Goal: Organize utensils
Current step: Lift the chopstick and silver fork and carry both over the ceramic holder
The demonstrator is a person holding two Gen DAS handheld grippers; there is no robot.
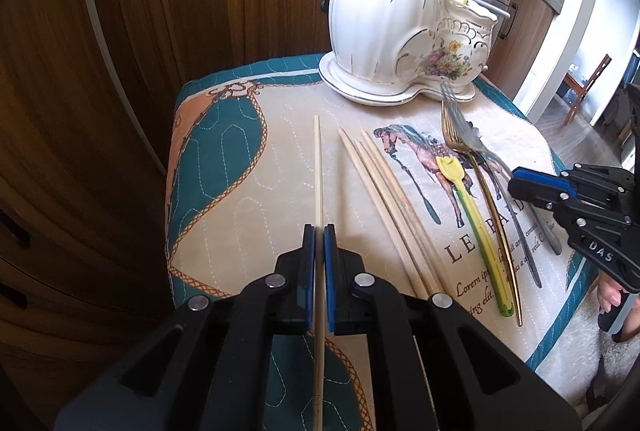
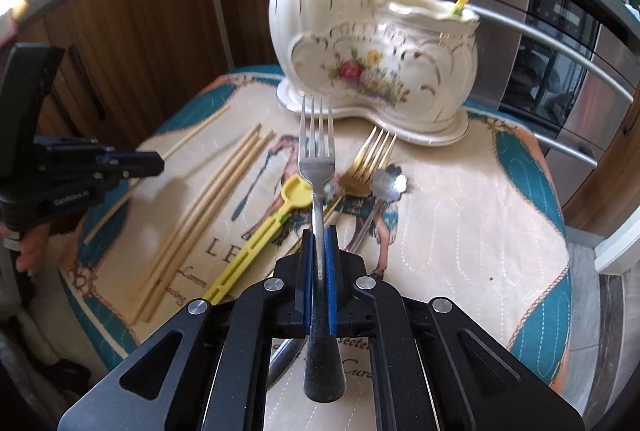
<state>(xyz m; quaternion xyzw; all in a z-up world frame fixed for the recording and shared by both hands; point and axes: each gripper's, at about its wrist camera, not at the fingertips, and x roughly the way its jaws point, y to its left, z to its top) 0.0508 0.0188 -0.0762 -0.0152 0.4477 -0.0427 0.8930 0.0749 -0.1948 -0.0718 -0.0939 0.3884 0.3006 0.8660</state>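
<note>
My left gripper (image 1: 319,231) is shut on a single wooden chopstick (image 1: 318,167) and holds it over the cloth. My right gripper (image 2: 319,235) is shut on a silver fork (image 2: 317,151), lifted, tines pointing at the white ceramic two-part holder (image 2: 360,43). The holder (image 1: 384,19) stands at the far edge; a chopstick stands in its tall part and a yellow utensil in its low part. On the cloth lie several chopsticks (image 1: 384,199), a yellow plastic spoon (image 1: 476,227), a gold fork (image 2: 370,163) and a flower-shaped silver spoon (image 2: 390,183).
The printed quilted cloth (image 1: 248,167) covers a small table beside wooden cabinets (image 1: 120,51). An oven with a metal rail (image 2: 560,71) is behind on the right. The right gripper also shows in the left wrist view (image 1: 516,183).
</note>
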